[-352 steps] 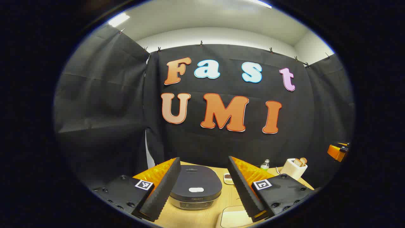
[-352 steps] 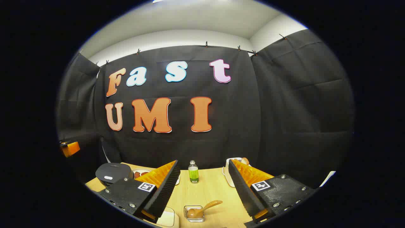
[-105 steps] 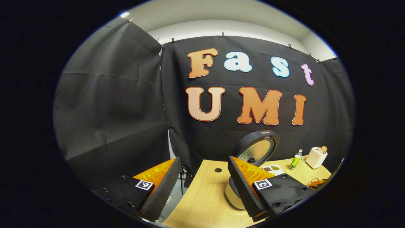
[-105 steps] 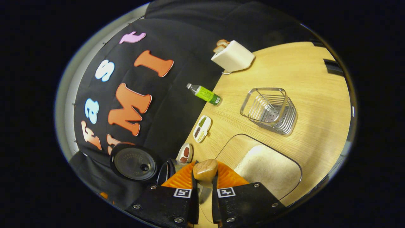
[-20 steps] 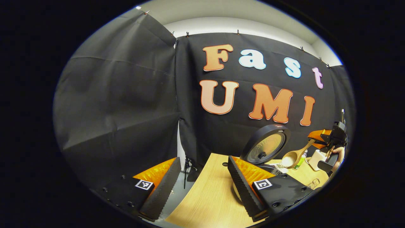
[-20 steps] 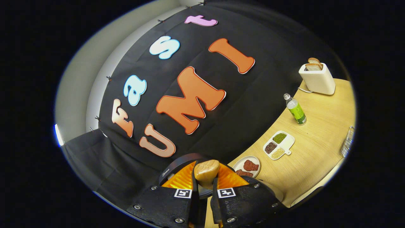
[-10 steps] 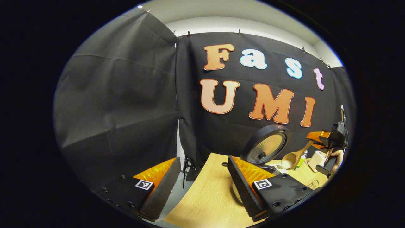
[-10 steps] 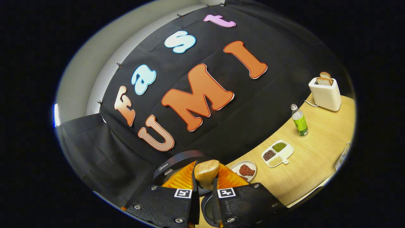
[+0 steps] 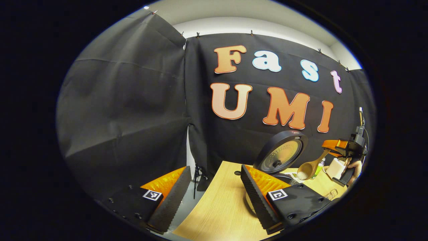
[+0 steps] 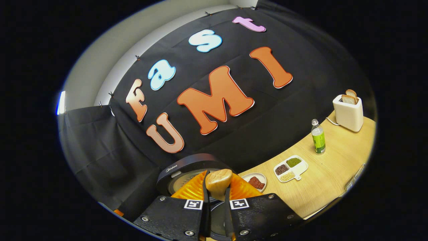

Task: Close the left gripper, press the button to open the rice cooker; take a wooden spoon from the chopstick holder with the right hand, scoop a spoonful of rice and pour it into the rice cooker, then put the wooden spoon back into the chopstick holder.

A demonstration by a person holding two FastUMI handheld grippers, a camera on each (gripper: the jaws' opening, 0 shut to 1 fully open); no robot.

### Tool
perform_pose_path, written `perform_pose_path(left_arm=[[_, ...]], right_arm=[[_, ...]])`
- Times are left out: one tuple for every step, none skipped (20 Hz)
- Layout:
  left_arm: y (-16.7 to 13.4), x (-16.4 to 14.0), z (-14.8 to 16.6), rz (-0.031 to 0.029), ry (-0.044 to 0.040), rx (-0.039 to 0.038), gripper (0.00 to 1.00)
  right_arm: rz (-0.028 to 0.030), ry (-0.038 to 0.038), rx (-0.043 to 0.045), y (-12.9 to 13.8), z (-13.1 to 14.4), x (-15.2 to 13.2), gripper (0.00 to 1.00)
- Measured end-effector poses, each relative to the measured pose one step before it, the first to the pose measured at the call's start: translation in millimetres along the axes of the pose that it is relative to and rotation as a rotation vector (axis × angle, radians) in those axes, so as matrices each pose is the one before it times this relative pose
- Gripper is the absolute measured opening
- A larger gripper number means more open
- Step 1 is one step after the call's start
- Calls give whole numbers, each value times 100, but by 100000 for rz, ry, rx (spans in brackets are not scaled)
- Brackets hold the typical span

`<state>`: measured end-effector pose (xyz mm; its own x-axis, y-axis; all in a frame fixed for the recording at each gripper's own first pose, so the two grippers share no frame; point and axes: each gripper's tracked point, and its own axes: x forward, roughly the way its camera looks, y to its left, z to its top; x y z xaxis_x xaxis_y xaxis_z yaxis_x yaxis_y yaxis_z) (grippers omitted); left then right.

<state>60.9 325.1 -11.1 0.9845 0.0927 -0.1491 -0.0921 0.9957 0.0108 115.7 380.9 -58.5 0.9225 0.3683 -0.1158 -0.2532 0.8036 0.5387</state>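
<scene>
Spoon: wooden spoon (image 9: 309, 168) is held out over the open rice cooker (image 9: 280, 154), bowl end low and handle rising toward the right gripper (image 9: 336, 146); pale rice lies in the bowl
Right gripper: in the right gripper view its two fingers are pressed together on the spoon's handle end (image 10: 218, 182), which stands up between them; a hand (image 9: 355, 164) grasps the tool at the far right of the left gripper view
Left gripper: left gripper (image 9: 214, 195) has its fingers wide apart and holds nothing, hanging above the near left part of the wooden table (image 9: 217, 214)
Cooker: lid stands raised, its round inner face toward the left gripper view; the pot below is mostly hidden behind the left gripper's finger
Beyond the cooker: small plate (image 10: 254, 181) with dark red food, then a divided dish (image 10: 290, 166) of beans, then a green bottle (image 10: 318, 136), then a white toaster (image 10: 348, 110) with bread in it, all along the table's back edge
Chopstick holder: cannot tell; a wire edge (image 10: 356, 178) shows at the rim of the right gripper view
</scene>
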Motion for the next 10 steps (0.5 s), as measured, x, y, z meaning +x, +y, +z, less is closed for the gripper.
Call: perform_pose_path(left_arm=[[21,-3,-13,106,170,-123,98],[37,13,37,107,178,-192,98],[-12,-83,-26,20,187,-170,98],[-30,44,-83,-24,176,-20,98],[81,19,-66,153,166,167,98],[69,-17,-2,278,-64,197,98],[20,3,-18,138,-204,27,98],[-31,-19,102,143,27,-155,98],[4,-11,-39,47,-44,-261,98],[-25,-37,8,-136,-2,-176,98]], right_arm=[[272,214,-1199,64,-46,-180,15],[401,268,-1168,364,-123,117,15],[321,237,-1153,96,-173,-32,15],[257,-8,-1425,182,-70,43,15],[256,18,-1687,96,-28,-28,15],[195,-12,-1827,193,-101,-13,15],[373,206,-1926,192,-160,-51,15],[448,77,-1778,258,-124,-120,15],[342,-166,-1575,214,-18,5,15],[167,-179,-1431,46,-15,-139,15]])
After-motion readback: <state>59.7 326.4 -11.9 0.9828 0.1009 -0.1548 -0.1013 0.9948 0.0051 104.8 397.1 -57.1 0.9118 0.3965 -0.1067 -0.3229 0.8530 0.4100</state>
